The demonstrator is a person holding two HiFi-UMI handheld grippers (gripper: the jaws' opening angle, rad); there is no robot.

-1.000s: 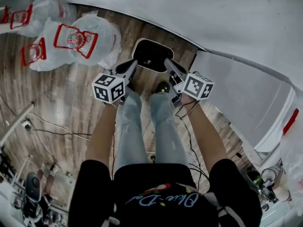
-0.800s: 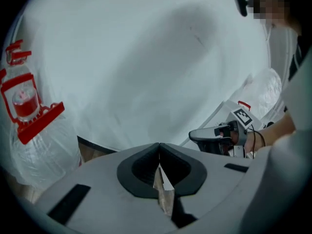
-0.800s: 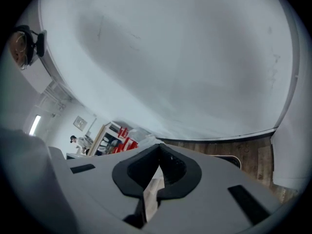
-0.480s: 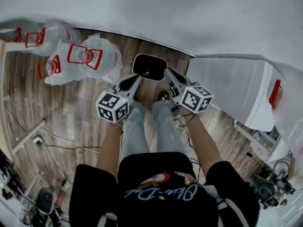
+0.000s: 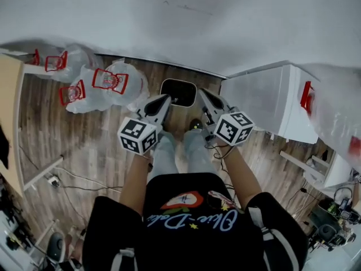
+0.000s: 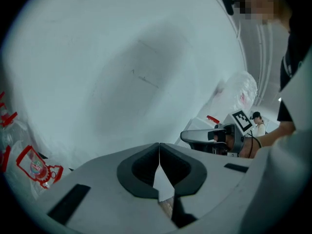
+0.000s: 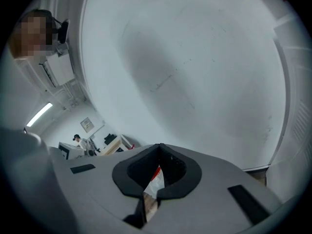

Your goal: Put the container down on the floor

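The container [image 5: 179,88], a dark rectangular tub with a pale rim, rests on the wood floor by the wall, in front of the person's feet. Nothing holds it. In the head view my left gripper [image 5: 164,99] and right gripper [image 5: 201,92] hang above its near corners, apart from it, both pointing toward the wall. The left gripper view shows my left gripper [image 6: 159,153] shut with nothing between the jaws. The right gripper view shows the same of my right gripper [image 7: 158,153]. Both gripper views face the white wall, and the container is out of sight in them.
Clear plastic bags with red print [image 5: 110,83] lie on the floor to the left. A white cabinet [image 5: 265,103] stands close on the right. The white wall [image 5: 180,21] is straight ahead. Cables [image 5: 73,176] trail over the floor at lower left. A pale wooden edge [image 5: 8,106] sits far left.
The head view has lifted and pulled back, so the container looks smaller and farther. Both grippers have come up and away from it, staying shut.
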